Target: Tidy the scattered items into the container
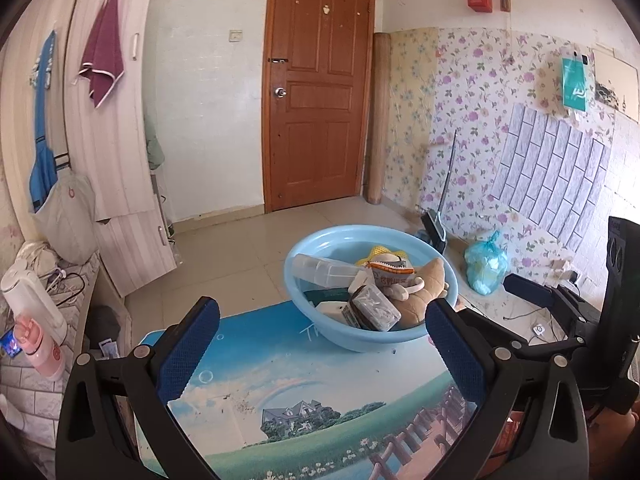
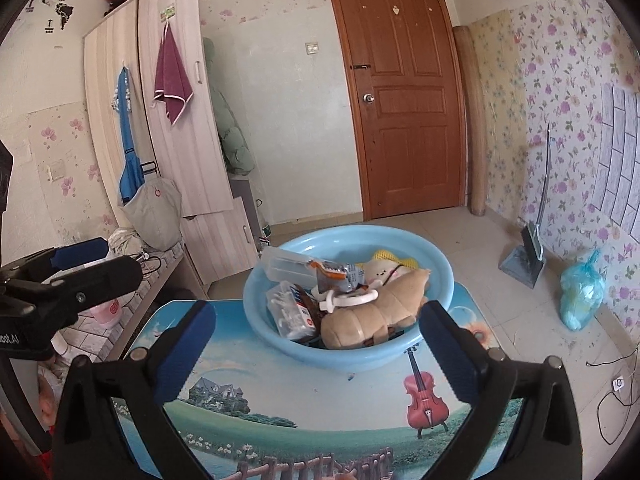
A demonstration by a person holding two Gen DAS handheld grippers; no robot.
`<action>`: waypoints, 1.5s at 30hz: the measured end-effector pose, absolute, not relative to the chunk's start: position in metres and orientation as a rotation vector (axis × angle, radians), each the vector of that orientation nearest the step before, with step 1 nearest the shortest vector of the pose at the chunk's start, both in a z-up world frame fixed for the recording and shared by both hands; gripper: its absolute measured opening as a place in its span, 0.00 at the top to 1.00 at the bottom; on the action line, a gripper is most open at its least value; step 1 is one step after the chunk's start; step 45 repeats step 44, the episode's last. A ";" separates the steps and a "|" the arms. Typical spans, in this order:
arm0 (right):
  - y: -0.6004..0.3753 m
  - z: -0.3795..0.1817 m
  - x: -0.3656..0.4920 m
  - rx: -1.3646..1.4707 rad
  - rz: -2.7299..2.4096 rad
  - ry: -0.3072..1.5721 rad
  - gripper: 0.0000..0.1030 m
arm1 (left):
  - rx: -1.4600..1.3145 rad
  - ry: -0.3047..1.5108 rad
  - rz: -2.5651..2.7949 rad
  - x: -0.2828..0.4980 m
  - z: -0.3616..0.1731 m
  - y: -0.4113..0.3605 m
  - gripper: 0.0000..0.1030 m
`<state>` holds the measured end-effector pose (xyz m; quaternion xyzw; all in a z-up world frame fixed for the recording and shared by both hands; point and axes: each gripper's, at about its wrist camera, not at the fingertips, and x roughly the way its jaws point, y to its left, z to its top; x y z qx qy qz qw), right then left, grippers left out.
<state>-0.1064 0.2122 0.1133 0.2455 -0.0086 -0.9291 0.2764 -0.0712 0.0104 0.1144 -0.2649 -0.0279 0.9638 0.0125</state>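
A light blue basin (image 1: 304, 248) (image 2: 272, 332) stands at the far end of a small table with a printed landscape top (image 1: 304, 392) (image 2: 304, 400). In the basin lie a tan plush toy (image 1: 424, 292) (image 2: 376, 312), a clear plastic box (image 1: 320, 270) (image 2: 286, 264), a pack of cotton swabs (image 1: 374, 306) (image 2: 290, 310), a snack packet (image 1: 390, 276) (image 2: 340, 274) and a yellow item (image 1: 380, 252). My left gripper (image 1: 320, 344) is open and empty, above the table just short of the basin. My right gripper (image 2: 316, 344) is open and empty, likewise near the basin.
The other gripper shows at the right edge of the left wrist view (image 1: 560, 304) and at the left of the right wrist view (image 2: 72, 276). A bench with bottles (image 1: 32, 304) stands left of the table. A blue rubbish bag (image 1: 486, 268) and a dustpan (image 2: 528, 256) are on the floor at right.
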 end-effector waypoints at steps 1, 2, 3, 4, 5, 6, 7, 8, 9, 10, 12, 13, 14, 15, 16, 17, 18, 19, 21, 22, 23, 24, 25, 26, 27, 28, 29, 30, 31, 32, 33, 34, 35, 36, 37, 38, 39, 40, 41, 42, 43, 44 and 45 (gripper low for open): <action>0.211 0.114 -0.105 0.668 -2.495 -0.024 0.00 | -0.832 -0.097 3.010 -0.070 0.114 0.008 0.00; 0.211 0.114 -0.104 0.674 -2.495 -0.024 0.00 | -0.842 -0.110 3.013 -0.068 0.114 0.006 0.00; 0.211 0.113 -0.103 0.680 -2.495 -0.024 0.00 | -0.851 -0.119 3.013 -0.069 0.114 0.005 0.00; 0.210 0.113 -0.102 0.692 -2.497 -0.022 0.00 | -0.864 -0.126 3.011 -0.068 0.113 0.004 0.00; 0.210 0.112 -0.102 0.699 -2.499 -0.021 0.00 | -0.870 -0.128 3.010 -0.067 0.113 0.003 0.00; 0.210 0.112 -0.101 0.708 -2.502 -0.021 0.00 | -0.870 -0.126 3.008 -0.066 0.112 0.003 0.00; 0.209 0.112 -0.100 0.721 -2.505 -0.019 0.00 | -0.868 -0.124 3.003 -0.065 0.112 0.003 0.00; 0.209 0.113 -0.100 0.737 -2.503 -0.018 0.00 | -0.869 -0.118 2.999 -0.064 0.112 0.004 0.00; 0.209 0.113 -0.100 0.744 -2.503 -0.016 0.00 | -0.868 -0.113 2.998 -0.062 0.112 0.004 0.00; 0.209 0.114 -0.099 0.750 -2.508 -0.010 0.00 | -0.868 -0.100 3.002 -0.061 0.111 0.006 0.00; 0.209 0.116 -0.097 0.748 -2.517 -0.005 0.00 | -0.867 -0.082 3.009 -0.060 0.111 0.008 0.00; 0.210 0.116 -0.096 0.747 -2.517 -0.005 0.00 | -0.870 -0.081 3.005 -0.060 0.111 0.009 0.00; 0.210 0.116 -0.095 0.748 -2.515 -0.003 0.00 | -0.872 -0.085 2.998 -0.060 0.111 0.010 0.00; 0.210 0.116 -0.094 0.750 -2.513 0.000 0.00 | -0.873 -0.090 2.990 -0.059 0.111 0.010 0.00; 0.210 0.116 -0.094 0.753 -2.511 0.003 0.00 | -0.875 -0.096 2.981 -0.059 0.111 0.010 0.00; 0.209 0.115 -0.094 0.758 -2.509 0.007 0.00 | -0.874 -0.098 2.975 -0.058 0.111 0.011 0.00; 0.209 0.115 -0.093 0.761 -2.508 0.009 0.00 | -0.877 -0.096 2.976 -0.058 0.111 0.010 0.00; 0.209 0.114 -0.093 0.765 -2.506 0.013 0.00 | -0.884 -0.085 2.981 -0.058 0.110 0.011 0.00; 0.208 0.114 -0.092 0.769 -2.502 0.019 0.00 | -0.884 -0.063 2.993 -0.056 0.110 0.012 0.00; 0.207 0.114 -0.092 0.769 -2.501 0.023 0.00 | -0.886 -0.051 3.003 -0.055 0.110 0.013 0.00; 0.207 0.114 -0.091 0.768 -2.500 0.026 0.00 | -0.883 -0.045 3.010 -0.054 0.109 0.013 0.00; 0.206 0.114 -0.091 0.766 -2.498 0.028 0.00 | -0.884 -0.041 3.009 -0.054 0.109 0.014 0.00; 0.206 0.114 -0.090 0.764 -2.495 0.032 0.00 | -0.886 -0.040 3.005 -0.053 0.109 0.014 0.00; 0.206 0.114 -0.089 0.762 -2.494 0.035 0.00 | -0.890 -0.043 2.996 -0.053 0.108 0.014 0.00; 0.205 0.114 -0.089 0.761 -2.493 0.038 0.00 | -0.892 -0.048 2.992 -0.053 0.108 0.014 0.00; 0.205 0.113 -0.088 0.761 -2.492 0.041 0.00 | -0.896 -0.057 2.988 -0.053 0.107 0.014 0.00; 0.205 0.113 -0.088 0.763 -2.490 0.044 0.00 | -0.899 -0.063 2.984 -0.053 0.107 0.015 0.00; 0.205 0.112 -0.088 0.766 -2.487 0.045 0.00 | -0.902 -0.064 2.980 -0.053 0.106 0.015 0.00; 0.205 0.112 -0.087 0.766 -2.485 0.045 0.00 | -0.909 -0.060 2.974 -0.053 0.105 0.015 0.00; 0.206 0.111 -0.087 0.767 -2.485 0.046 0.00 | -0.916 -0.056 2.969 -0.054 0.104 0.016 0.00; 0.206 0.111 -0.086 0.766 -2.485 0.047 0.00 | -0.918 -0.054 2.969 -0.054 0.103 0.017 0.00; 0.206 0.111 -0.086 0.768 -2.485 0.047 0.00 | -0.918 -0.052 2.972 -0.054 0.103 0.018 0.00; 0.206 0.110 -0.086 0.771 -2.485 0.046 0.00 | -0.916 -0.049 2.982 -0.053 0.103 0.018 0.00; 0.206 0.110 -0.086 0.775 -2.483 0.043 0.00 | -0.915 -0.045 2.992 -0.053 0.102 0.018 0.00; 0.207 0.109 -0.086 0.779 -2.483 0.042 0.00 | -0.915 -0.039 3.002 -0.052 0.102 0.018 0.00; 0.207 0.109 -0.086 0.780 -2.483 0.042 0.00 | -0.920 -0.031 3.007 -0.053 0.101 0.018 0.00; 0.208 0.108 -0.086 0.781 -2.484 0.043 0.00 | -0.925 -0.031 3.003 -0.053 0.101 0.018 0.00; 0.208 0.108 -0.086 0.781 -2.485 0.045 0.00 | -0.931 -0.033 2.999 -0.054 0.100 0.018 0.00; 0.208 0.107 -0.086 0.784 -2.485 0.046 0.00 | -0.941 -0.035 2.997 -0.055 0.099 0.018 0.00; 0.208 0.106 -0.086 0.787 -2.485 0.047 0.00 | -0.949 -0.031 2.998 -0.056 0.097 0.018 0.00; 0.208 0.105 -0.087 0.793 -2.484 0.046 0.00 | -0.960 -0.019 3.000 -0.057 0.096 0.019 0.00; 0.208 0.104 -0.087 0.797 -2.484 0.045 0.00 | -0.968 -0.009 3.001 -0.057 0.095 0.020 0.00; 0.208 0.104 -0.087 0.797 -2.484 0.045 0.00 | -0.968 -0.009 3.001 -0.057 0.095 0.020 0.00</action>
